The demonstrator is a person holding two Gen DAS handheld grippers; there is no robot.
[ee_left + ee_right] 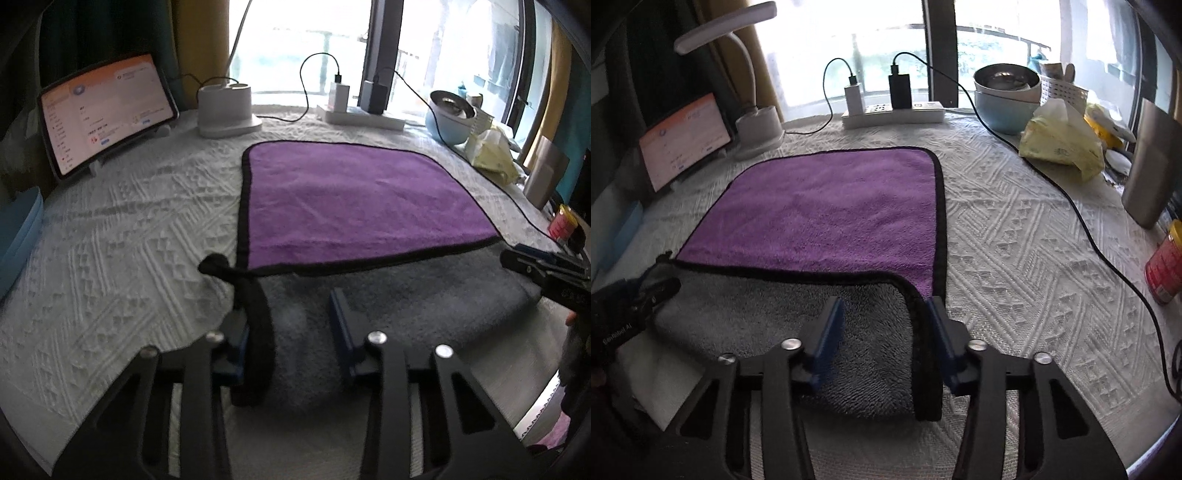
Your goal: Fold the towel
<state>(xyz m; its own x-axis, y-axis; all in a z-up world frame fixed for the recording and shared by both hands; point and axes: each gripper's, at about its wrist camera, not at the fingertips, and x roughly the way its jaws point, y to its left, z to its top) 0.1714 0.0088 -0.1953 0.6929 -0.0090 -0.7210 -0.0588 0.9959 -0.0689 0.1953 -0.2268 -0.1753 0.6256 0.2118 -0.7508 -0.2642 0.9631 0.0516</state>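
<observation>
Now the towel (362, 199) lies on the table (122, 236), near edge turned over grey. Both the left claw (291, 332) and right claw (884, 343) stand open around its corners, gripping nothing, probably to pinch them for the fold.

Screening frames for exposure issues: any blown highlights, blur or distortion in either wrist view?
Left wrist view: window blown out white, tablet screen readable but soft, fisheye bends the purple towel edges, near left hand-held gripper blurred. Right wrist view: window also overexposed, corners vignetted dark, right hand-held gripper sharper.
</observation>
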